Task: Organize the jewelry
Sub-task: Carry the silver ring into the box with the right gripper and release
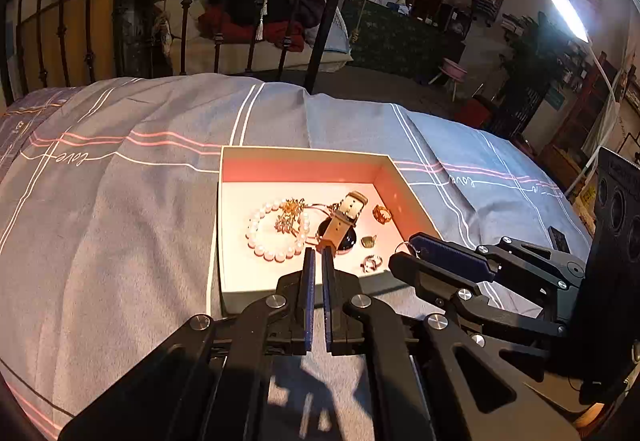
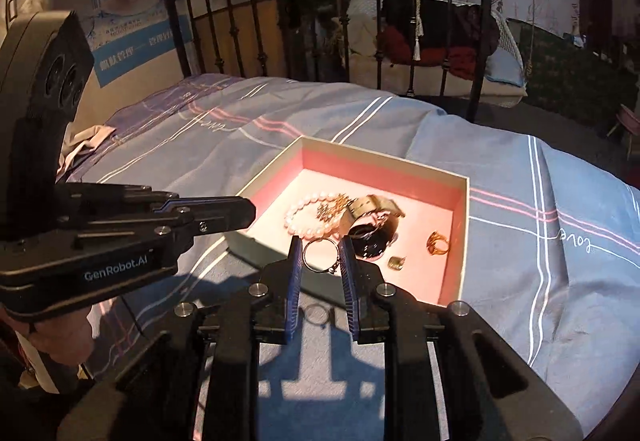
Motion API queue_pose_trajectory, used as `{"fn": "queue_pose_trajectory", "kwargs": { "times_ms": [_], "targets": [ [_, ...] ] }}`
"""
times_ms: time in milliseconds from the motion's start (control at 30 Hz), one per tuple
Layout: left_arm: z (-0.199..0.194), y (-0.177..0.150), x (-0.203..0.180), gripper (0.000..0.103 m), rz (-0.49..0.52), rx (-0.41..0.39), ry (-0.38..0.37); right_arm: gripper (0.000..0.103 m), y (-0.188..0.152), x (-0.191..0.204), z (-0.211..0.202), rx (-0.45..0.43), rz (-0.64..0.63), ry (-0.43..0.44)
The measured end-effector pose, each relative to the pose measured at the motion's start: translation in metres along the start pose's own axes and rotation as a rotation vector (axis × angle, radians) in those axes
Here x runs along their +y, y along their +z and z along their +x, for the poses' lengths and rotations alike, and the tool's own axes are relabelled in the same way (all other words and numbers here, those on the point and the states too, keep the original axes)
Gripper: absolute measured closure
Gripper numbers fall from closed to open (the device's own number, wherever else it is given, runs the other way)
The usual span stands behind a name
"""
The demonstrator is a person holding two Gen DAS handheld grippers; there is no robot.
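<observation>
Pinching a silver ring point(image 2: 320, 256), right tongs point(image 2: 321, 255) over box rim point(image 2: 256, 241).

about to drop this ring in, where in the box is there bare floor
Bare floor runs along the far pink wall of the box, behind the pearl bracelet and watch, and in the near right corner past the gold ring and small gold clip. The middle is crowded. The right gripper holds the ring over the near edge.

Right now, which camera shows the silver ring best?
The right wrist view: the silver ring sits centred, whole, between the right gripper jaws. The left wrist view shows only a sliver of it by those jaws.
</observation>
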State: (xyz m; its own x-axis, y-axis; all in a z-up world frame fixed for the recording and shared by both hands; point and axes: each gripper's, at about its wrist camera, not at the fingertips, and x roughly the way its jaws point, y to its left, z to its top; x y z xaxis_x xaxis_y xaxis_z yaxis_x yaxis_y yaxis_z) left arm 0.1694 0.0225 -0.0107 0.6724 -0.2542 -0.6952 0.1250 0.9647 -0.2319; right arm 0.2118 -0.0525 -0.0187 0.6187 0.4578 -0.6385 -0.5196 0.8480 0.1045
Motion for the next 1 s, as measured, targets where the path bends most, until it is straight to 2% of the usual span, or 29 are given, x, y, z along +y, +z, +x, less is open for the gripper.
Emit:
{"fn": "queue_pose_trajectory", "kwargs": {
  "times_ms": [233, 533, 667, 1000],
  "targets": [
    [0.041, 0.033, -0.007, 0.1, 0.012, 0.057, 0.042, 0.083, 0.014, -0.03, 0.033, 0.056, 0.059, -0.086],
    [0.07, 0.03, 0.0, 0.099, 0.006, 0.117, 0.088, 0.083, 0.009, -0.04, 0.048, 0.112, 0.065, -0.089],
    [0.077, 0.029, 0.001, 0.09, 0.005, 0.13, 0.103, 0.083, 0.009, -0.037, 0.053, 0.128, 0.063, -0.083],
    [0.086, 0.027, 0.001, 0.08, 0.014, 0.144, 0.12, 0.083, 0.008, -0.033, 0.061, 0.162, 0.045, -0.073]
  ]
}}
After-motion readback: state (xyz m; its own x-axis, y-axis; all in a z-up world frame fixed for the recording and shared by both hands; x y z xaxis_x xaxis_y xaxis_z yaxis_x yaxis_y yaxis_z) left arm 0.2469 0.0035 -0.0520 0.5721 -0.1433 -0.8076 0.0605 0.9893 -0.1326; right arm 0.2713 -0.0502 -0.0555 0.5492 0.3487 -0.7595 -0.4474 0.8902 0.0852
